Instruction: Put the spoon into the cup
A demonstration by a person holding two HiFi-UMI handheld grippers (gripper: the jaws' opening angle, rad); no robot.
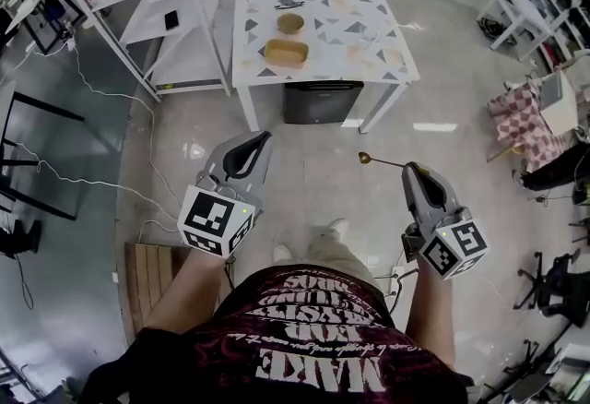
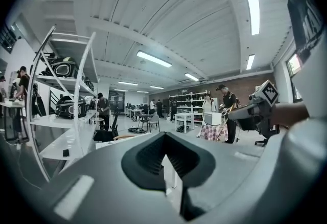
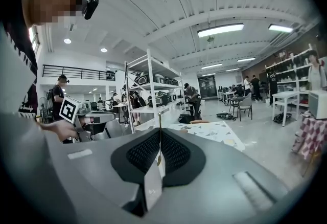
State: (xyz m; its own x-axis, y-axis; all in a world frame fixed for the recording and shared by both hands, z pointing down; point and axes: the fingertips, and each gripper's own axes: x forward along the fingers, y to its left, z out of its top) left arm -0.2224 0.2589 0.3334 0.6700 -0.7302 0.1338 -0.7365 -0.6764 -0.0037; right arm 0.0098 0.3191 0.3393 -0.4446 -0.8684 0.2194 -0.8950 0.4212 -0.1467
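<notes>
A gold spoon [image 1: 376, 160] sticks out level from my right gripper [image 1: 407, 167], which is shut on its handle; the bowl end points left. In the right gripper view the spoon [image 3: 159, 142] shows edge-on between the closed pads. My left gripper [image 1: 264, 136] is held at waist height with its fingertips together and nothing in it; in the left gripper view [image 2: 164, 135] its pads meet at the tip. A tan cup [image 1: 290, 22] stands on the white patterned table [image 1: 369, 61] some way ahead across the floor. Both grippers are far from the table.
A wooden tray [image 1: 287, 53] lies on the table in front of the cup. A black box [image 1: 321, 102] sits under the table. A white shelving rack [image 1: 166, 15] stands to the left, a wooden pallet [image 1: 152, 273] near my left foot, a checkered cloth [image 1: 521, 116] at right.
</notes>
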